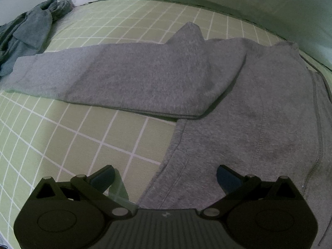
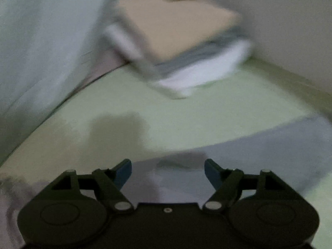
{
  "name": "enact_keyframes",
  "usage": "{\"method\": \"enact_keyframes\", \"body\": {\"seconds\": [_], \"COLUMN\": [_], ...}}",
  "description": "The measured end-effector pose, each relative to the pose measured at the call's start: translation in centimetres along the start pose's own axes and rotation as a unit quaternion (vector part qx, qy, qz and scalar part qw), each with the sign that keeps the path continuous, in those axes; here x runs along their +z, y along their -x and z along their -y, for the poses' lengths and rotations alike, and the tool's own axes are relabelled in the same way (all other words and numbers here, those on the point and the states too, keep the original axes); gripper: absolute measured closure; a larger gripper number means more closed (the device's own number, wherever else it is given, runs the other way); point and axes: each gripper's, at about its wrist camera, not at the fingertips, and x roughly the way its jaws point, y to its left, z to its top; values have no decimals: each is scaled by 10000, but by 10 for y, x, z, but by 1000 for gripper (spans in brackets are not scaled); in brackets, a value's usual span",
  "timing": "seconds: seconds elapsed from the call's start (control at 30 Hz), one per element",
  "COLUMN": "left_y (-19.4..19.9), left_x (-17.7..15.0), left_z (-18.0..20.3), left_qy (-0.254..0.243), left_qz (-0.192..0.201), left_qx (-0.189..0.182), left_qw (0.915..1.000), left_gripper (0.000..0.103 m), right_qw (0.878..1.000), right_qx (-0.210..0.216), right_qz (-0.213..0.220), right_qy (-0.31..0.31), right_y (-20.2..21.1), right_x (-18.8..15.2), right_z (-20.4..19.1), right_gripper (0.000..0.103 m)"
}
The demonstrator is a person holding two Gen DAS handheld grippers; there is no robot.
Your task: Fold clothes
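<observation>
While your left gripper (image 1: 165,178) hangs low over the bed (image 1: 62,141) with its jaws spread wide and holding nothing, the grey hoodie (image 1: 238,128) lies straight ahead of it, its near edge passing right between the two blue fingertips (image 1: 225,177). Its body runs away from you on the right side of the view, zipper along the far right, and one sleeve (image 1: 128,83) is laid flat across, its long axis pointing left, well away from the jaws. A darker crumpled garment (image 1: 27,31) sits at the far left, apart from the hoodie. Your right gripper (image 2: 168,171) also has its jaws spread and empty; its view is blurred, but grey cloth (image 2: 269,151) lies under and to the right of it, with a stack of folded clothes (image 2: 178,41) beyond. Judging by this, your left hand is nearer the hoodie's near edge; how far the folding stands cannot be settled.
</observation>
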Motion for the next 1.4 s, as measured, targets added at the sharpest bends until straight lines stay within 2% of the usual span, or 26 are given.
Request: {"method": "enact_keyframes", "body": {"seconds": [0.17, 0.3, 0.43, 0.5, 0.53, 0.57, 0.6, 0.63, 0.73, 0.83, 0.87, 1.0, 1.1, 1.13, 1.2, 1.27, 1.33, 1.4], "left_y": [0, 0, 0, -1, -1, -1, -1, -2, 0, 6, 7, -8, -19, -22, -30, -36, -38, -35], "left_x": [0, -1, 0, 1, 2, 2, 3, 4, 14, 28, 34, 56, 70, 75, 84, 94, 101, 103], "left_z": [0, -1, -2, -2, -2, -2, -3, -3, -15, -47, -60, -121, -153, -164, -185, -204, -206, -203], "left_qy": [-2, -26, -42, -51, -52, -54, -54, -52, 173, 678, 863, 1700, 2121, 2260, 2536, 2766, 2653, 2542], "left_qz": [-5, 12, 10, 4, 0, -4, -17, -56, -136, 148, 229, 282, 336, 354, 390, 438, 588, 748], "left_qx": [-3, -18, -26, -31, -37, -42, -48, -59, -65, 250, 361, 749, 998, 1081, 1246, 1392, 1402, 1373], "left_qw": [10000, 10000, 10000, 10000, 10000, 10000, 10000, 10000, 9997, 9973, 9954, 9822, 9716, 9675, 9585, 9498, 9521, 9544], "left_gripper": [0, 0, 0, 0, 0, 0, 0, 0, 0, 0, 0, 0, 0, 0, 4, 7, 12, 28], "right_qw": [9896, 9756, 9614, 9551, 9517, 9485, 9491, 9497, 9519, 9670, 9677, 9623, 9622, 9627, 9638, 9647, 9667, 9698], "right_qx": [920, 1324, 1525, 1573, 1598, 1631, 1628, 1625, 1606, 1469, 1423, 1225, 1119, 1083, 947, 759, 655, 559], "right_qz": [-333, -499, -626, -697, -729, -725, -696, -667, -576, -547, -559, -614, -663, -670, -694, -725, -743, -746], "right_qy": [1054, 1680, 2204, 2413, 2518, 2618, 2606, 2594, 2546, 2009, 2003, 2348, 2394, 2385, 2392, 2417, 2361, 2255], "right_y": [-22, -34, -39, -39, -39, -39, -39, -40, -42, -53, -56, -64, -65, -63, -63, -63, -63, -61], "right_x": [-7, -15, -22, -25, -26, -27, -25, -23, -18, -1, 0, -4, -3, -4, -5, -4, -6, -7], "right_z": [-84, -120, -143, -146, -148, -151, -152, -153, -155, -151, -152, -170, -172, -171, -171, -172, -171, -171], "right_gripper": [21, 22, 32, 42, 56, 81, 95, 98, 99, 99, 99, 97, 94, 92, 81, 65, 61, 57]}}
